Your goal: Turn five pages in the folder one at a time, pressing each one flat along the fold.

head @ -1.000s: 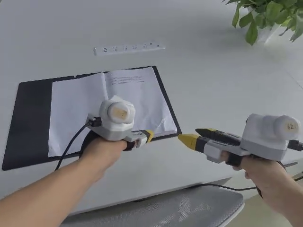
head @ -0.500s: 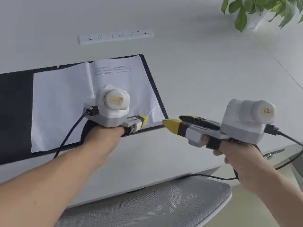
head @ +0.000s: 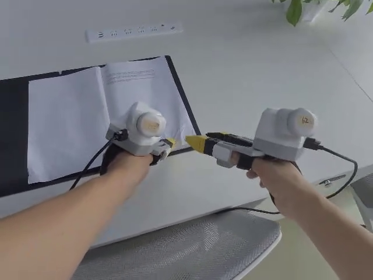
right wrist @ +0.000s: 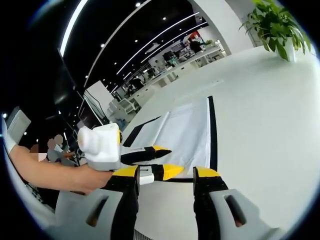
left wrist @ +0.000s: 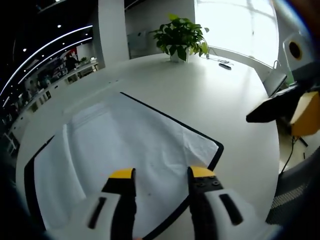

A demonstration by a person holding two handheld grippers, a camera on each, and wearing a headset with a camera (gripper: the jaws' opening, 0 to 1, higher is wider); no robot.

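A black folder lies open on the white table, its white pages lying flat. My left gripper hovers over the folder's near right corner, open and holding nothing. In the left gripper view its fingertips frame the right page and the corner of the cover. My right gripper is just off that same corner over bare table, pointing left at the left gripper, open and holding nothing. In the right gripper view the left gripper sits between me and the folder.
A white power strip lies beyond the folder. A potted plant stands at the far right of the table. The table's near edge runs just below my hands, with a grey mesh chair under it. A cable trails from the right gripper.
My right gripper has moved left, close to the folder's near right corner and the left gripper. The left gripper has stayed over that corner. The head camera has shifted.
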